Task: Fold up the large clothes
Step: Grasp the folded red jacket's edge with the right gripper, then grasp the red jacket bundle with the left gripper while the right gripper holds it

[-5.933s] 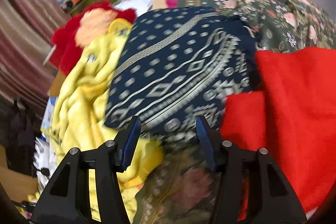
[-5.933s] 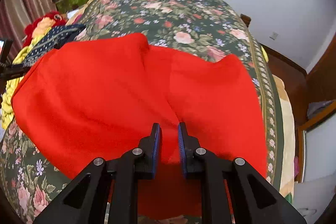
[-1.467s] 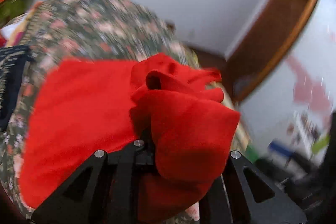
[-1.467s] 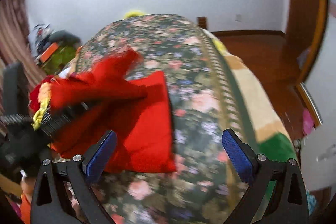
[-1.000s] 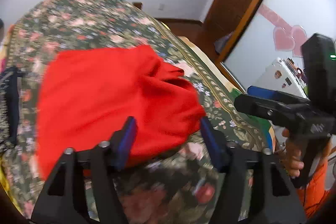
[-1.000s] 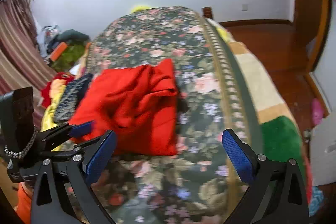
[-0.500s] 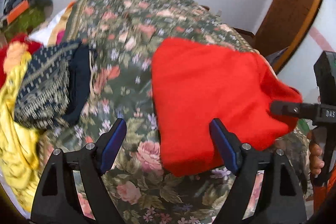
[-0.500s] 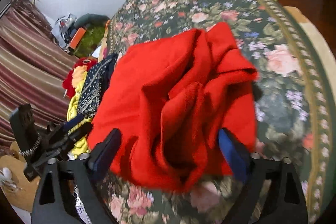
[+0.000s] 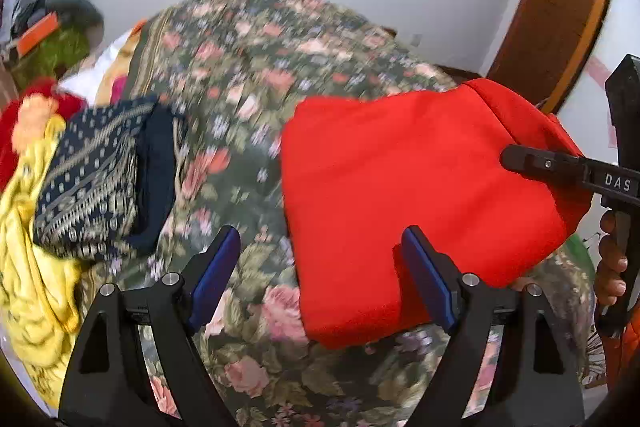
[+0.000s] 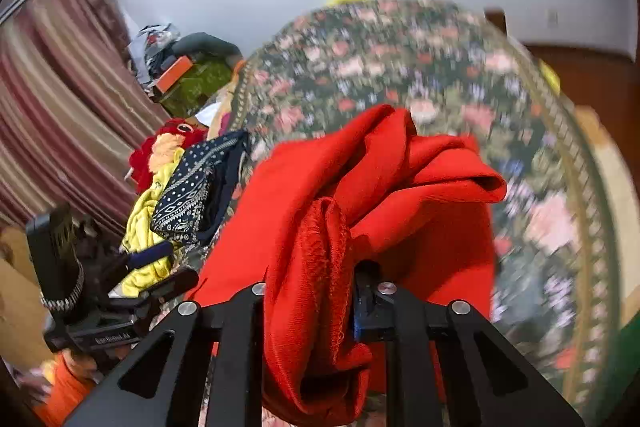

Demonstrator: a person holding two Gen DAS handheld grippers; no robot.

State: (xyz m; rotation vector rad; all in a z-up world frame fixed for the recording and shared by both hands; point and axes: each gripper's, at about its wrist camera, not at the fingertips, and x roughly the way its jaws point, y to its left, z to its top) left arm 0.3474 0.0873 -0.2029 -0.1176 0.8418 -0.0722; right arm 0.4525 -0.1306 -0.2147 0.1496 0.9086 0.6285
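Note:
A red garment (image 9: pixel 400 179) lies in a loose fold on the floral bedspread (image 9: pixel 248 75). My left gripper (image 9: pixel 320 233) hovers over its near edge and is open, with nothing pinched; one blue pad stands above the cloth, the other above the bedspread. My right gripper (image 10: pixel 316 283) is closing its jaws on a bunched edge of the red garment (image 10: pixel 420 207), and the cloth fills the gap between the fingers. From the left wrist view the right gripper (image 9: pixel 524 159) reaches in from the right onto the cloth. The left gripper (image 10: pixel 164 267) shows at the lower left of the right wrist view.
A folded navy patterned garment (image 9: pixel 96 179) lies on crumpled yellow cloth (image 9: pixel 28 267) at the bed's left side, near a red plush toy (image 10: pixel 172 135). Striped curtains (image 10: pixel 52 107) hang beyond. A person's hand (image 9: pixel 610 267) holds the right gripper's handle. A wooden door frame (image 9: pixel 560 7) stands at right.
My right gripper went from wide open to closed on the bunched edge of the red garment. The left gripper let the cloth go, opened wider and swung left across the bed.

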